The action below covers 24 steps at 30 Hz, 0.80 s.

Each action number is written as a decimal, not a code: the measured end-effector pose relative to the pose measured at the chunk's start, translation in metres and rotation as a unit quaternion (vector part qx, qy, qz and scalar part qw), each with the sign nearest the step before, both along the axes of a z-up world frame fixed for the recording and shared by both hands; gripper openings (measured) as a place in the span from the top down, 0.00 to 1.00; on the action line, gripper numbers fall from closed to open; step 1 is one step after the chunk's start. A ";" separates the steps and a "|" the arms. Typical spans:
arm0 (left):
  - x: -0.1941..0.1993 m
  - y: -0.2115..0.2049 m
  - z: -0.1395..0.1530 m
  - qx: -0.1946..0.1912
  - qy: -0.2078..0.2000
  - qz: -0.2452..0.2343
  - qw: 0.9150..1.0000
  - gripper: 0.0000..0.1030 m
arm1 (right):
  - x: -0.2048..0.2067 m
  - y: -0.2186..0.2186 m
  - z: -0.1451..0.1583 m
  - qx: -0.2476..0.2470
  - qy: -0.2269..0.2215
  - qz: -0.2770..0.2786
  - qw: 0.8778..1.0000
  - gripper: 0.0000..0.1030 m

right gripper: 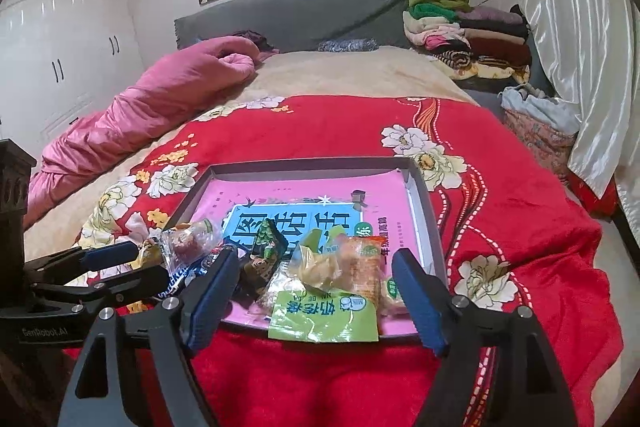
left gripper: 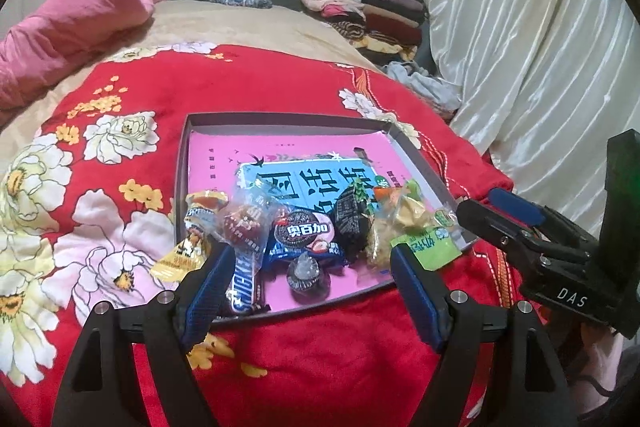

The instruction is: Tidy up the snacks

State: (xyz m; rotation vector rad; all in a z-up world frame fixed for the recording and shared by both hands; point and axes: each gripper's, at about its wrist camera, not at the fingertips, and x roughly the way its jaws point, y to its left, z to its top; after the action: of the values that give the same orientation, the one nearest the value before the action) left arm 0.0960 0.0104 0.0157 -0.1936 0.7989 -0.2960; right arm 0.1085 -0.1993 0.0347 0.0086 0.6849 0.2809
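Pink-lined tray (left gripper: 192, 163) is holding the snacks (right gripper: 320, 275) along its near edge; we are hovering left gripper (left gripper: 308, 287) and right gripper (right gripper: 316, 291) spread, empty. Next, we judge, is choosing one packet to pinch.

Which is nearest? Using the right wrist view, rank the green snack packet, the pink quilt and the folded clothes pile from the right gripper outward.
1. green snack packet, between the right gripper fingers
2. pink quilt, left on the bed
3. folded clothes pile, far right by the headboard
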 end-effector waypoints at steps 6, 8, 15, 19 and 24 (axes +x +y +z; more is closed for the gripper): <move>-0.015 0.003 -0.002 -0.004 0.008 0.008 1.000 0.21 | -0.018 -0.005 0.004 0.002 -0.002 0.006 1.000 0.09; -0.021 0.002 -0.003 -0.004 0.013 0.014 1.000 0.21 | -0.024 -0.006 0.003 0.000 0.000 0.010 1.000 0.09; -0.042 -0.008 -0.003 0.004 0.023 0.025 0.999 0.21 | -0.048 -0.010 -0.002 0.003 0.018 0.020 1.000 0.06; -0.055 -0.017 -0.004 0.014 0.034 0.022 0.999 0.21 | -0.061 -0.010 -0.006 -0.004 0.029 0.024 0.999 0.06; -0.071 -0.026 -0.003 0.028 0.039 0.019 0.999 0.21 | -0.075 -0.011 -0.009 0.005 0.038 0.029 0.999 0.03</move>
State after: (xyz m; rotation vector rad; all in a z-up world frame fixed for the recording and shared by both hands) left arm 0.0247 -0.0153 0.0125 -0.1683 0.8795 -0.2300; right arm 0.0331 -0.2104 0.0260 0.0083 0.7598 0.3405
